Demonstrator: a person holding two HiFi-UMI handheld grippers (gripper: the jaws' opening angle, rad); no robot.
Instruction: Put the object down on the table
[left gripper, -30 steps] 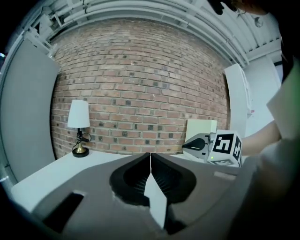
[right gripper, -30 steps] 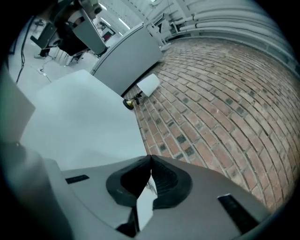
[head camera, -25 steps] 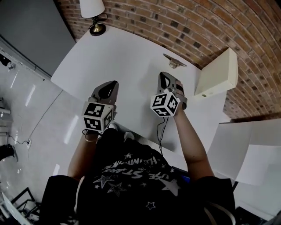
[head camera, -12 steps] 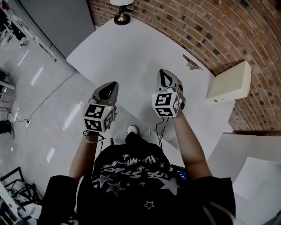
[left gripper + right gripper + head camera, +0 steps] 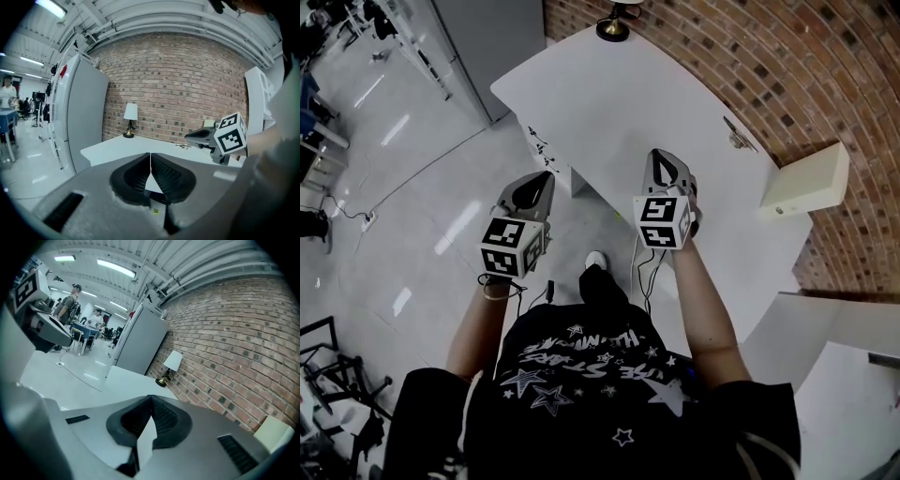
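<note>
A small metal object [image 5: 738, 135] lies on the white table [image 5: 609, 94] near the brick wall, apart from both grippers; it shows small in the left gripper view [image 5: 183, 146]. My left gripper [image 5: 535, 182] is shut and holds nothing, hanging over the floor left of the table's near edge. My right gripper [image 5: 662, 160] is shut and empty too, above the table's near edge. In their own views the left gripper [image 5: 150, 156] and the right gripper [image 5: 151, 399] have their jaws pressed together. The right gripper [image 5: 188, 136] also shows from the side in the left gripper view.
A lamp [image 5: 615, 22] stands at the table's far end, also in the left gripper view as lamp [image 5: 130, 118]. A cream box [image 5: 807, 181] sits at the table's right end by the wall. A grey cabinet [image 5: 84, 122] stands left of the table. People [image 5: 70, 303] are far off.
The view has swung so the table sits further up and right. The left gripper, earlier over the table, now hangs over the floor. Both grippers stay shut.
</note>
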